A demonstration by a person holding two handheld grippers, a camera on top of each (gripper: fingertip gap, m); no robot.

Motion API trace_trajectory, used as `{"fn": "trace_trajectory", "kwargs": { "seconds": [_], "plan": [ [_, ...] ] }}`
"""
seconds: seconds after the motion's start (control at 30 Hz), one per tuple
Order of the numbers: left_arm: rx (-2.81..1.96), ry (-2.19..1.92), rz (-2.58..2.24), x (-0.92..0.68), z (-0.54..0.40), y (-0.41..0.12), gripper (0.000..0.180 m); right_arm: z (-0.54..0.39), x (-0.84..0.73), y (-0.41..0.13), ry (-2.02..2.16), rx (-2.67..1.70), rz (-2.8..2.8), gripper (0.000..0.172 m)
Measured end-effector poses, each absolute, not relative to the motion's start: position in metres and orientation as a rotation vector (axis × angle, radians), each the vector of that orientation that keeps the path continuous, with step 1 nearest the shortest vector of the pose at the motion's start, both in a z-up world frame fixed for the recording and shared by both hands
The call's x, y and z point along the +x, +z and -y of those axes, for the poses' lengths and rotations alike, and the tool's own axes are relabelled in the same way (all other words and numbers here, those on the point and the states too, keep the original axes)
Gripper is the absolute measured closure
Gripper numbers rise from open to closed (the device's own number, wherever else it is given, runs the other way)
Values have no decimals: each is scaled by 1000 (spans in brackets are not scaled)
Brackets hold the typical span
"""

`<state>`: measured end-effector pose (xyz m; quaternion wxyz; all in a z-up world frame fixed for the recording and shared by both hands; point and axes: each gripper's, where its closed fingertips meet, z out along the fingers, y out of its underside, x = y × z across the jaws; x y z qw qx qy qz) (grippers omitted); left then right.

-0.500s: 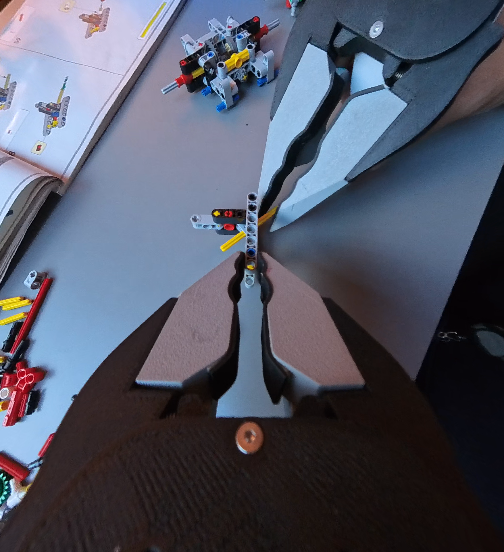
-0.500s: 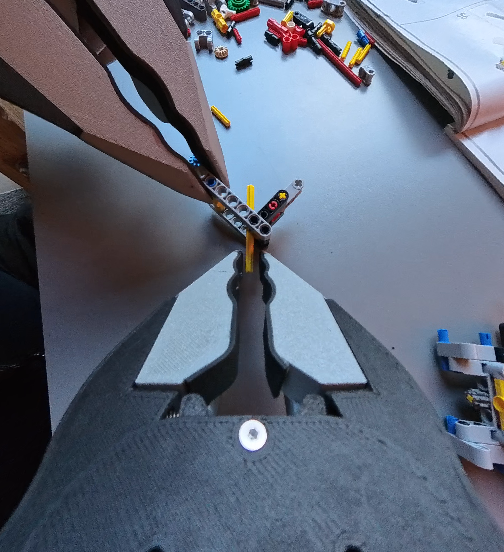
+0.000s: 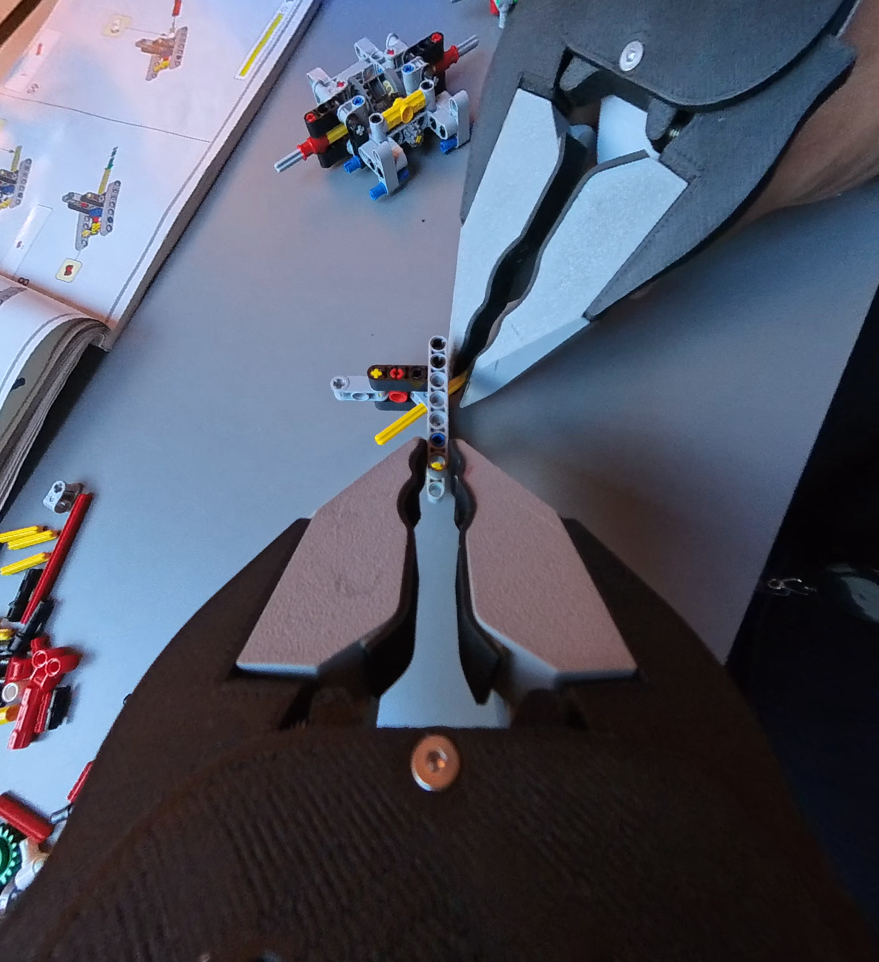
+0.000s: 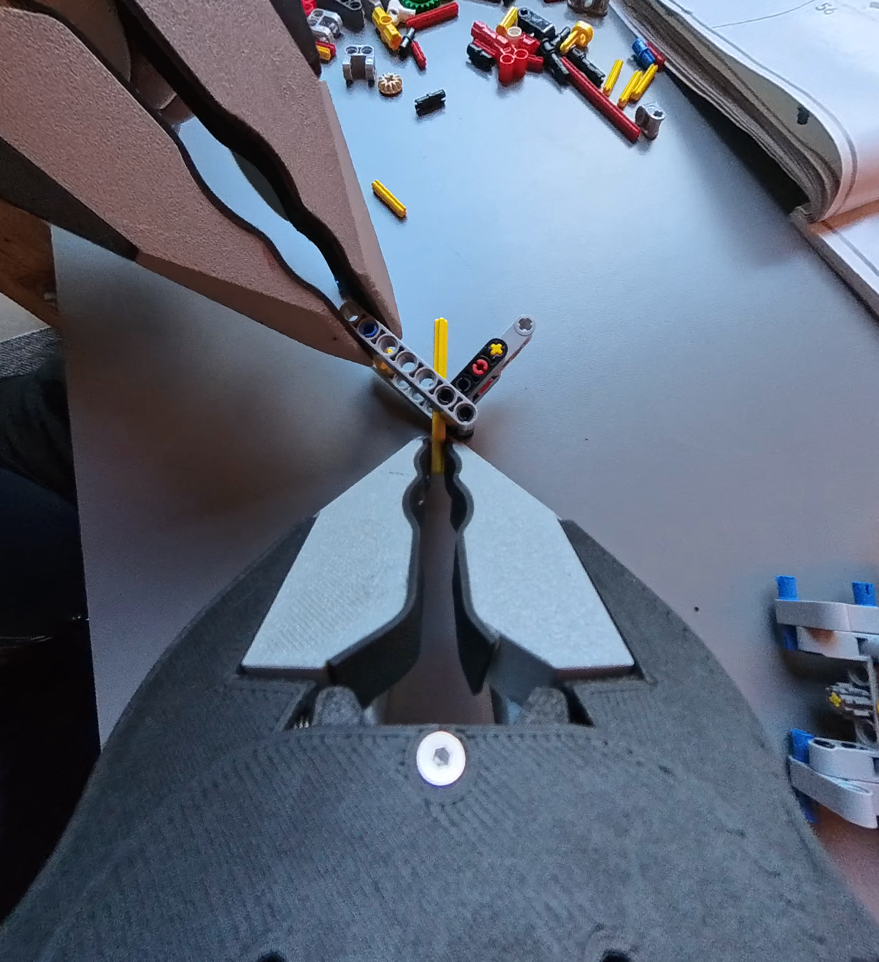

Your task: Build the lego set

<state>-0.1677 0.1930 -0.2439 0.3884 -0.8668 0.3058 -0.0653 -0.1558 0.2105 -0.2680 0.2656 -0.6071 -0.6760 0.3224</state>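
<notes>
Left gripper (image 3: 437,458) clamped on grey holed beam (image 3: 437,395) of small assembly mid-table (image 3: 271,312), right gripper (image 4: 440,458) pinching its yellow axle (image 4: 440,343), loose parts (image 4: 531,47) toward far edge.

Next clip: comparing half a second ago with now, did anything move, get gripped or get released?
Nothing visibly changed. The left gripper still clamps the grey holed beam of the small assembly, the right gripper still pinches the yellow axle running through it, and the loose parts and booklet lie as before.
</notes>
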Motion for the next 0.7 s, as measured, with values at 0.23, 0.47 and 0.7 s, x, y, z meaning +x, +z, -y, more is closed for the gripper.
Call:
{"fn": "trace_trajectory", "kwargs": {
  "seconds": [0.23, 0.47, 0.7],
  "plan": [
    [-2165, -281, -760, -172, -189, -229, 173, -216, -154, -269, 784, -1592, 1832, 171],
    [-2252, -235, -736, -225, -174, -222, 171, -229, -155, -257, 630, -1431, 1770, 171],
    [-2381, -353, -798, -218, -163, -254, 164, -234, -154, -243, 542, -1303, 1716, 171]
  ]
}}
